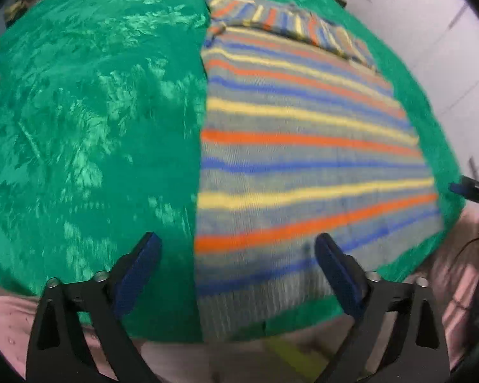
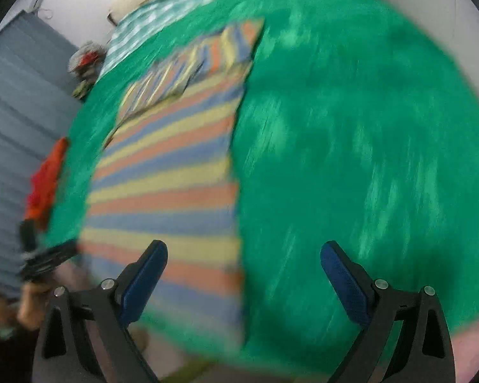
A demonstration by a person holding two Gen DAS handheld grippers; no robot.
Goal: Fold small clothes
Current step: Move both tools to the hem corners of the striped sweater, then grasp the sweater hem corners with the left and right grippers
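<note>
A striped knit sweater [image 1: 303, 146] in grey, blue, yellow and orange lies flat on a green cloth [image 1: 95, 111], its sleeves folded across the far end [image 1: 287, 19]. My left gripper [image 1: 236, 245] is open and empty above the sweater's near left corner. The sweater also shows in the blurred right wrist view [image 2: 169, 172]. My right gripper [image 2: 244, 253] is open and empty above the sweater's near right edge, holding nothing.
The green cloth [image 2: 367, 159] covers a bed-like surface. A red garment [image 2: 44, 185] and a pile of clothes [image 2: 86, 60] lie at its left edge. Pink fabric [image 1: 6, 319] shows below the near edge. White wall panels [image 1: 447, 48] stand to the right.
</note>
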